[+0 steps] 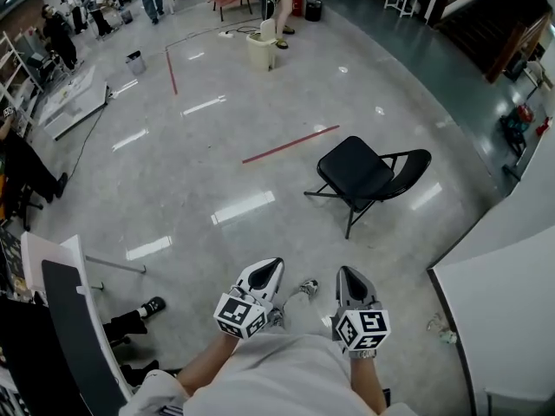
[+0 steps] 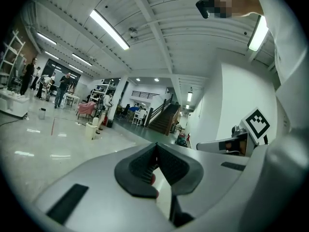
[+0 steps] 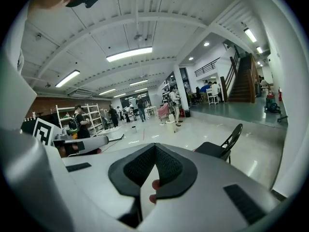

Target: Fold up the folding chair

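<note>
I am holding the left hand-held gripper and the right hand-held gripper low in front of me, each with its jaws pressed together on nothing. The chair is standing unfolded on the floor, well ahead and slightly right. I am weighing the risks: jaws arriving closed would only shove the frame, the glossy floor could let the chair slide or tip, and a grip near the hinge could get pinched as the seat swings.

no readable text, label, brand or number shows anywhere
</note>
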The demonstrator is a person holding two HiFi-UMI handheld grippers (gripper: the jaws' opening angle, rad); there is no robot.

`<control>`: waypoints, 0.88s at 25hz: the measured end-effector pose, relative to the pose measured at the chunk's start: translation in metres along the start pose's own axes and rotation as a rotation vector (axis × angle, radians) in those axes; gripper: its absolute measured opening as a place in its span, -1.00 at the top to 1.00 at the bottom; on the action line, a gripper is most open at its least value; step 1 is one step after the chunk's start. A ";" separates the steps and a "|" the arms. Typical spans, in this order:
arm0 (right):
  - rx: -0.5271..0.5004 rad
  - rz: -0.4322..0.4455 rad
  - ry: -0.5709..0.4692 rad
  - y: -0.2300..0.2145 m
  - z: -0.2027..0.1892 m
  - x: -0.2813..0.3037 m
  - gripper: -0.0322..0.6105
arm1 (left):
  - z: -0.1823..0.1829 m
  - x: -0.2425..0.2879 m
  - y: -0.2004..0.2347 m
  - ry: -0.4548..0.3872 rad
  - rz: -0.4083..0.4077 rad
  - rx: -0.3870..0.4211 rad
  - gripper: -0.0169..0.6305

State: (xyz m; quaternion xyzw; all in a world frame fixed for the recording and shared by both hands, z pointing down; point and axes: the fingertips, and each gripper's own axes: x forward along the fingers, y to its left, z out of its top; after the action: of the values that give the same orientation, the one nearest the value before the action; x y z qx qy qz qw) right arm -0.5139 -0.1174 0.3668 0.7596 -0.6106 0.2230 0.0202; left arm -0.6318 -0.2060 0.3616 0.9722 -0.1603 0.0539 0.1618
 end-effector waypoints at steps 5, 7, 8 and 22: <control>0.014 0.018 -0.005 -0.031 0.027 0.049 0.88 | 0.022 0.050 0.019 0.002 0.007 0.009 0.91; 0.006 0.025 -0.008 -0.046 0.039 0.067 0.88 | 0.030 0.076 0.025 0.007 0.005 0.021 0.91; 0.002 0.025 -0.008 -0.055 0.044 0.074 0.88 | 0.033 0.089 0.028 0.009 0.006 0.027 0.91; 0.027 -0.025 -0.051 -0.157 0.095 0.121 0.88 | 0.061 0.205 0.030 -0.009 -0.001 0.046 0.91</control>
State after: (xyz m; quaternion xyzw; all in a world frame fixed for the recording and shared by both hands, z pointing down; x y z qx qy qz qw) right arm -0.3182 -0.2174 0.3628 0.7728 -0.5985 0.2114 -0.0029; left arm -0.4451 -0.3132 0.3449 0.9760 -0.1591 0.0530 0.1387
